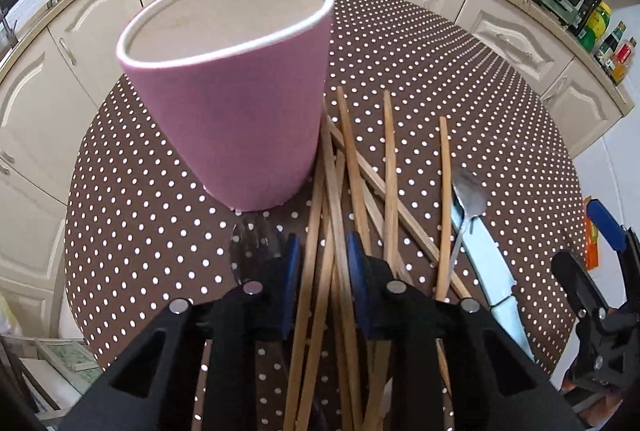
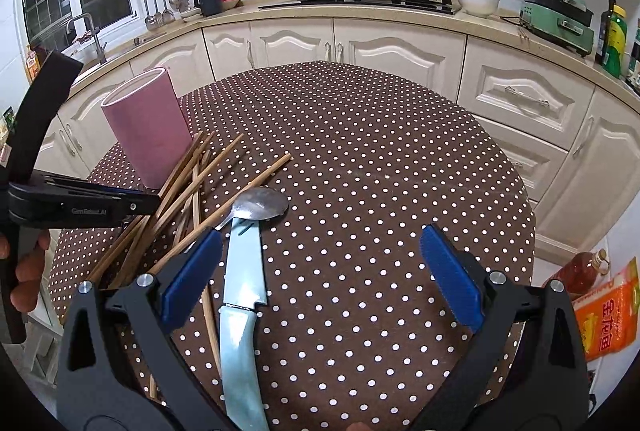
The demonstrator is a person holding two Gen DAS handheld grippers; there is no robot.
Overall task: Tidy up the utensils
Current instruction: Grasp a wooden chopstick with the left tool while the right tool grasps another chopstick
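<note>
A pink holder cup [image 1: 228, 87] stands upright on the dotted table; it also shows in the right wrist view [image 2: 148, 127]. A pile of wooden chopsticks [image 1: 352, 191] lies beside its right side, seen too in the right wrist view [image 2: 188, 187]. My left gripper [image 1: 322, 263] straddles several chopsticks with its jaws narrowly apart around them. A metal spoon [image 2: 256, 207] lies under the tip of a pale blue knife [image 2: 242, 311]. My right gripper [image 2: 320, 271] is wide open above the table, just right of the knife.
The round table has a brown polka-dot cloth [image 2: 380, 171]. A fork [image 1: 256, 243] lies by the left finger. White cabinets [image 2: 400, 51] curve behind. A rice bag [image 2: 608, 315] and oil bottle [image 2: 584, 267] sit at the right.
</note>
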